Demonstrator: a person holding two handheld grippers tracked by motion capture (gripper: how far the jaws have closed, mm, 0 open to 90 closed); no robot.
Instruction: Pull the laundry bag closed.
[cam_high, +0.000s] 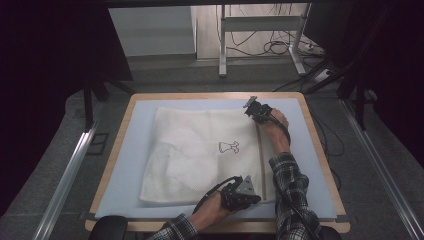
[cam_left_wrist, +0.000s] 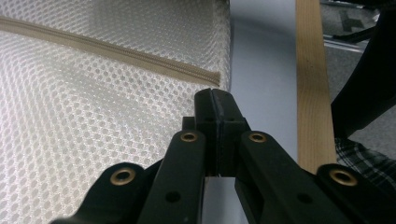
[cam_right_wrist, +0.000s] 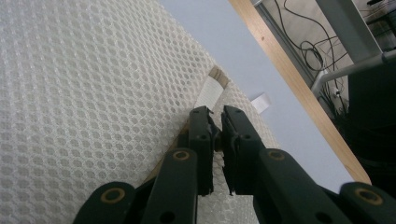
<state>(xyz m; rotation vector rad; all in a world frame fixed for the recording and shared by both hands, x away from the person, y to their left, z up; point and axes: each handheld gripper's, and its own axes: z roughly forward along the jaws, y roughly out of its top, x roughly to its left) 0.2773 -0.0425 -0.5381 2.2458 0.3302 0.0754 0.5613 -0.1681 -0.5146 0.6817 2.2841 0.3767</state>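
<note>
A white mesh laundry bag lies flat on the blue mat of the wooden-edged table, well inside its edges, with open mat on every side. Its beige zipper runs along the right side, and the step in hand looks like working it. The left gripper, clenched, sits at the near end; the right gripper, nearly closed, grips at the far end, so next calls for a steady pull along the zipper line.
</note>
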